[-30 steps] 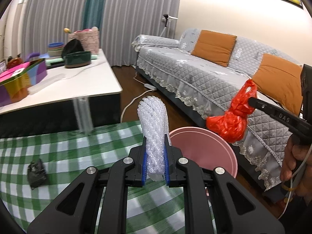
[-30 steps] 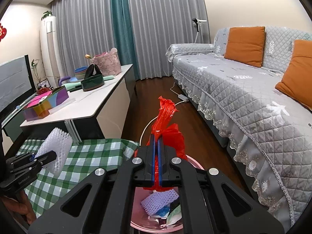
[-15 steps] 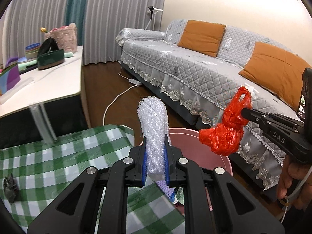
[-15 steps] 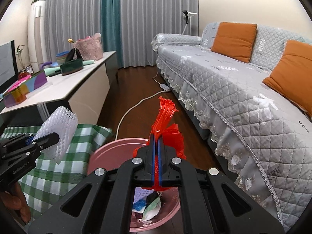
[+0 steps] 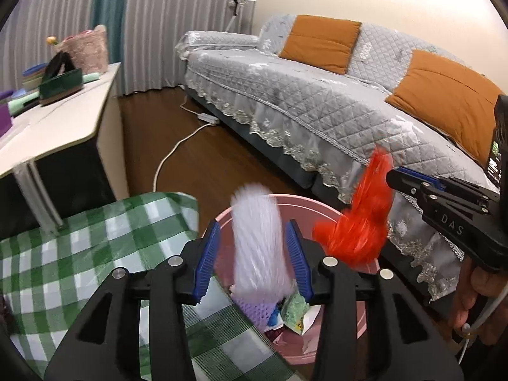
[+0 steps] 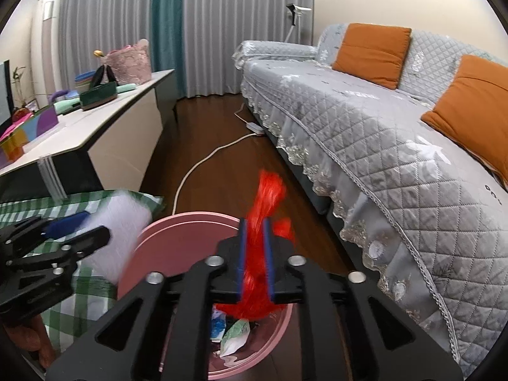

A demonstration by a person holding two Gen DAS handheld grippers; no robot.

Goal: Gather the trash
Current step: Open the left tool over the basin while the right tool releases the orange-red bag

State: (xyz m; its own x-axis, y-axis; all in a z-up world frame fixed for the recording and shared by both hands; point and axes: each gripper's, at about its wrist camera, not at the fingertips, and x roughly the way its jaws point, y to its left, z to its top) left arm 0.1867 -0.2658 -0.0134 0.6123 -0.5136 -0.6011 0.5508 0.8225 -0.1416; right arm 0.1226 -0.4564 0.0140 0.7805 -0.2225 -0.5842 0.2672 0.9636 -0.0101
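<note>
My left gripper (image 5: 253,260) hangs over the pink bin (image 5: 320,208), its jaws opening. A white foam net (image 5: 257,247) stands blurred between the blue pads with a gap on each side. My right gripper (image 6: 255,262) is over the same pink bin (image 6: 190,219), its jaws opening too. A red plastic bag (image 6: 270,190), blurred, runs down through the narrow gap between its pads, loose. From the left wrist view the red plastic bag (image 5: 358,225) sits just off the right gripper (image 5: 392,177). The bin holds scraps of wrapper (image 6: 235,333).
A green checked cloth (image 5: 95,238) covers the table left of the bin. A grey quilted sofa (image 6: 381,120) with orange cushions runs along the right. A white cable (image 6: 203,165) crosses the dark floor. A white side table (image 6: 95,130) carries boxes and bowls. A hand (image 5: 476,301) holds the right gripper.
Both grippers have come forward and down over the pink bin. Their jaws, shut before on the foam net and the red bag, have parted, and both items now blur as they slip.
</note>
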